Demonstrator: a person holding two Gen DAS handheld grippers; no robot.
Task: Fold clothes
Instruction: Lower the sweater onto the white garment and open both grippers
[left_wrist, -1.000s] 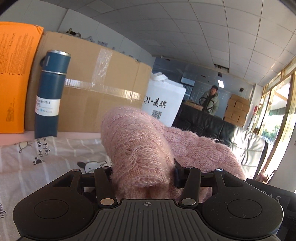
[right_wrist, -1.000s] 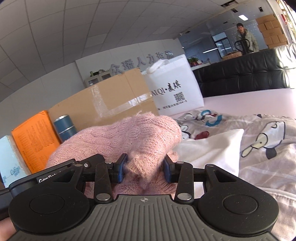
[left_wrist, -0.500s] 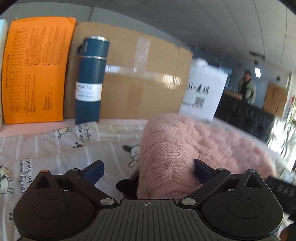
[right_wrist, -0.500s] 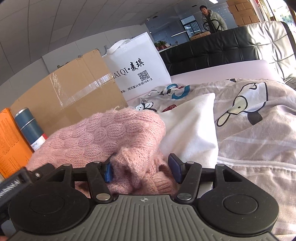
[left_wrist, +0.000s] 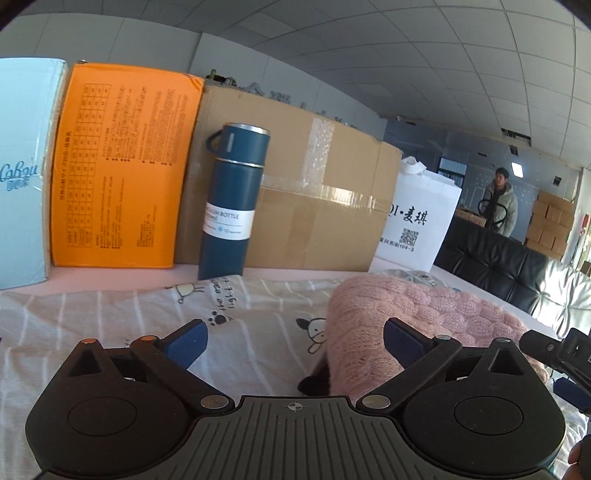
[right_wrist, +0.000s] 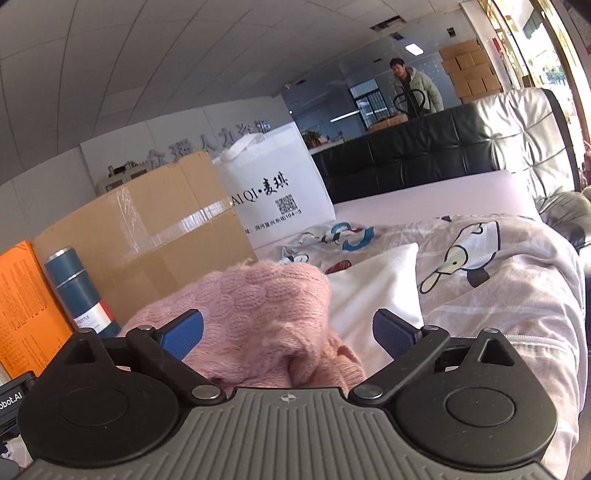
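The pink sweater (right_wrist: 258, 306) lies bunched in a soft mound on the printed sheet (left_wrist: 122, 314), its right edge resting against a white pillow (right_wrist: 373, 288). Neither tool grips it. The left gripper (left_wrist: 293, 341) has its jaws spread wide, with only the sweater's left end showing between them and bare sheet across the rest of the gap; no pad presses the knit. The right gripper (right_wrist: 288, 330) has its jaws opening, the sweater's near folds lying loose between them and touching neither pad, as far as the view shows. Both tools point at the same mound from opposite ends, which suggests the garment has been laid down as a fold and let go; whether the fold is neat cannot be told from so low an angle. A small dark thing peeks out under the sweater's near edge in the left view, too hidden to name. To the left there is open sheet to work in. Behind, room is tight: a blue bottle (left_wrist: 232, 203) stands at the sheet's far edge, in front of a cardboard box (left_wrist: 314, 206) and an orange box (left_wrist: 122, 166), with a white bag (left_wrist: 417, 218) beside them. On the right the sheet runs on past the pillow toward a black sofa (right_wrist: 424, 155).
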